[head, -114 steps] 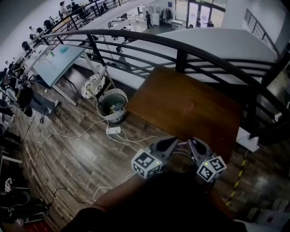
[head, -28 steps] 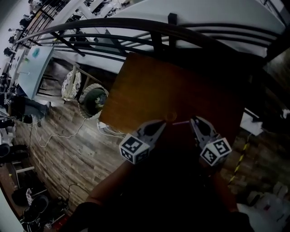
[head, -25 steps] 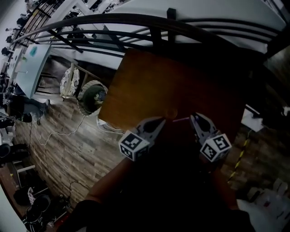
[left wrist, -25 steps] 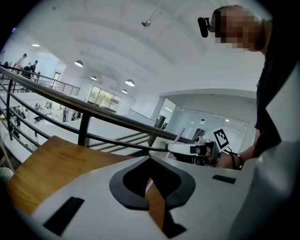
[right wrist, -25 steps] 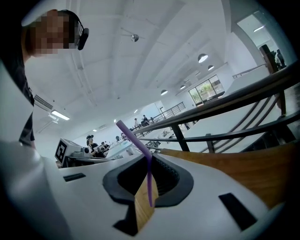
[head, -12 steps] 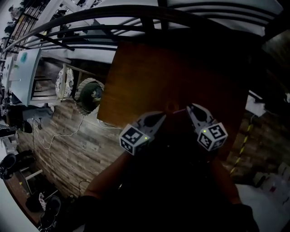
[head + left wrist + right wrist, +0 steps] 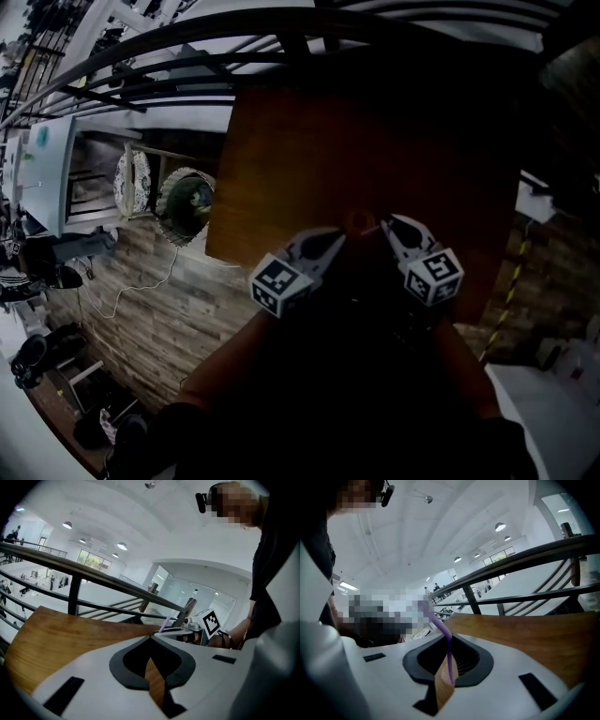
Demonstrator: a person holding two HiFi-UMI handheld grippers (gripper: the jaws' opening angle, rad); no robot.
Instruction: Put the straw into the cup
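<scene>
A small brown cup (image 7: 356, 222) stands on the wooden table (image 7: 375, 141) near its front edge. My right gripper (image 7: 386, 223) is just right of the cup, shut on a purple straw (image 7: 440, 625). The straw sticks out leftward past the fingertips toward the cup. My left gripper (image 7: 336, 236) sits just left of the cup, its jaws meeting at the tips. In the left gripper view its jaws (image 7: 150, 638) hold nothing I can make out; the straw (image 7: 164, 623) shows beyond them. The cup does not show in either gripper view.
A dark metal railing (image 7: 281, 47) curves along the table's far side. Left of the table, on the wood floor lower down, stand a round basket (image 7: 187, 202) and a white cable. The table's front edge runs just under both grippers.
Both grippers have moved forward from the table's front edge to either side of the cup. In the last second they have drawn closer together, bringing the straw nearer the cup.
</scene>
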